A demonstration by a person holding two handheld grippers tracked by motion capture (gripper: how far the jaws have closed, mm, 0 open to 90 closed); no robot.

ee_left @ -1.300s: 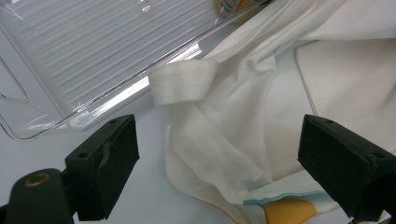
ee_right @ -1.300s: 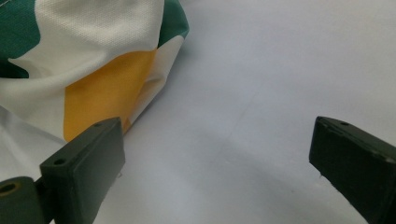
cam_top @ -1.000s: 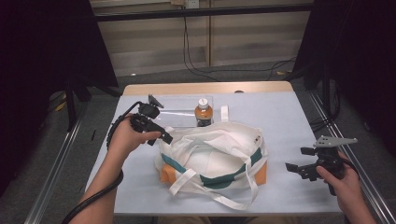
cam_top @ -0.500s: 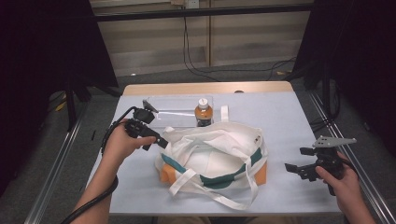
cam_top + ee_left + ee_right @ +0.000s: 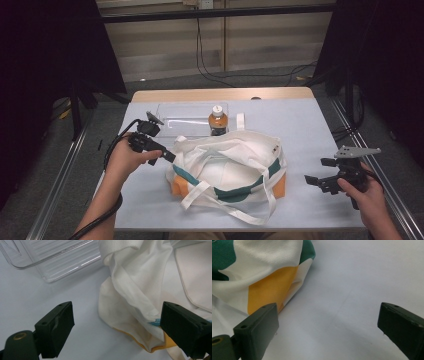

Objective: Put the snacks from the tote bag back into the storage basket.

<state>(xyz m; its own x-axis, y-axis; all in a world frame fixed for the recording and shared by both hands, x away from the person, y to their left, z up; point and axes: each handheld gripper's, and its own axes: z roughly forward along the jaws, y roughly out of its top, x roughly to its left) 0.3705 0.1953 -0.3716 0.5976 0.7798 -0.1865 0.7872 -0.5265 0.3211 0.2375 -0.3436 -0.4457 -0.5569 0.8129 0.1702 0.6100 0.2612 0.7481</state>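
A white cloth tote bag with green and orange panels lies open-mouthed in the middle of the table, its straps trailing toward the front edge. My left gripper hovers at the bag's left rim, open, with the folded white edge of the bag just beyond its jaws and nothing between them. My right gripper rests low over the table to the right of the bag, open and empty; the bag's orange corner lies off its left jaw. A capped bottle of brown drink stands behind the bag.
A clear plastic tray lies at the back left of the table, with the bottle at its right end; its ribbed corner is near my left gripper. Bare grey tabletop stretches right of the bag. Metal rails run along both table sides.
My left hand has moved its gripper down and toward the front-left corner of the bag's rim. The right hand, the bag and the bottle have stayed put.
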